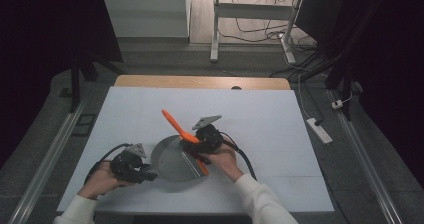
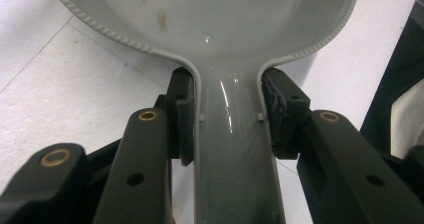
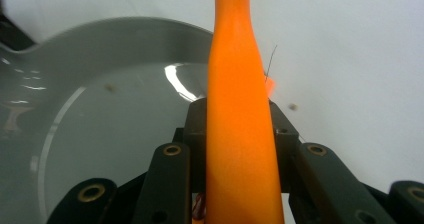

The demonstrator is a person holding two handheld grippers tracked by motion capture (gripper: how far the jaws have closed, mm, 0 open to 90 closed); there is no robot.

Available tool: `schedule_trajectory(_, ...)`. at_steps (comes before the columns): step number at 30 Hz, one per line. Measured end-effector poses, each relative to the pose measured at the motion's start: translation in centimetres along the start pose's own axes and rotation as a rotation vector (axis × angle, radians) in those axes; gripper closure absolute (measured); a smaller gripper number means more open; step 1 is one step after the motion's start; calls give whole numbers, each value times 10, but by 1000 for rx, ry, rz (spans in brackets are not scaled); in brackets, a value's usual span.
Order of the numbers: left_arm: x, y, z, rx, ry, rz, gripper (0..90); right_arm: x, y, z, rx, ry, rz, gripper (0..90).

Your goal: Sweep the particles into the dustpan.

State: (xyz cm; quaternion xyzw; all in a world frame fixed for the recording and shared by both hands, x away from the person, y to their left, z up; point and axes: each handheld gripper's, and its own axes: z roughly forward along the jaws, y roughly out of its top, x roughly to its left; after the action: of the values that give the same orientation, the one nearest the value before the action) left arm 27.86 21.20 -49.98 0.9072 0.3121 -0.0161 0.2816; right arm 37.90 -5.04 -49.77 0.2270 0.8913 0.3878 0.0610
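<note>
A grey pan (image 1: 172, 160) rests on the white table near its front edge, handle pointing left. My left gripper (image 1: 146, 173) is shut on that handle (image 2: 230, 139), one pad pressed against each side just behind the pan's bowl (image 2: 225, 19). My right gripper (image 1: 200, 143) hangs over the pan's right rim, shut on a long orange utensil (image 1: 176, 124). The utensil slants from upper left down to the right across the pan. In the right gripper view the orange handle (image 3: 240, 109) runs straight up between the jaws, with the pan (image 3: 100, 114) below and to the left.
The white mat (image 1: 260, 124) covers the table, with a strip of bare wood (image 1: 200, 81) along the far edge. Beyond it stand a desk frame and loose cables (image 1: 260, 31) on the floor. A power strip (image 1: 320, 130) lies off the table's right side.
</note>
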Motion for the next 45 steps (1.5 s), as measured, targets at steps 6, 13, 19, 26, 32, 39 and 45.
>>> schedule_trajectory(6,0,0,0,-1,1,0,614,17,5,3,-15,66,-31,701)
schedule_trajectory(13,1,-2,1,2,-5,2,613,4,9,-17,-91,-3,-12,700)
schedule_trajectory(19,1,-2,1,3,-2,-1,613,-19,5,-29,-108,-97,29,700)
schedule_trajectory(26,2,-2,2,0,-7,-2,613,-40,1,-11,-69,-138,60,701)
schedule_trajectory(32,2,-3,1,-2,-6,3,613,-49,8,11,-6,-174,41,701)
schedule_trajectory(39,2,-3,1,-6,-4,2,613,-35,8,14,-3,-96,7,700)
schedule_trajectory(45,3,-3,2,-1,-6,3,614,-22,3,10,-3,-27,12,701)
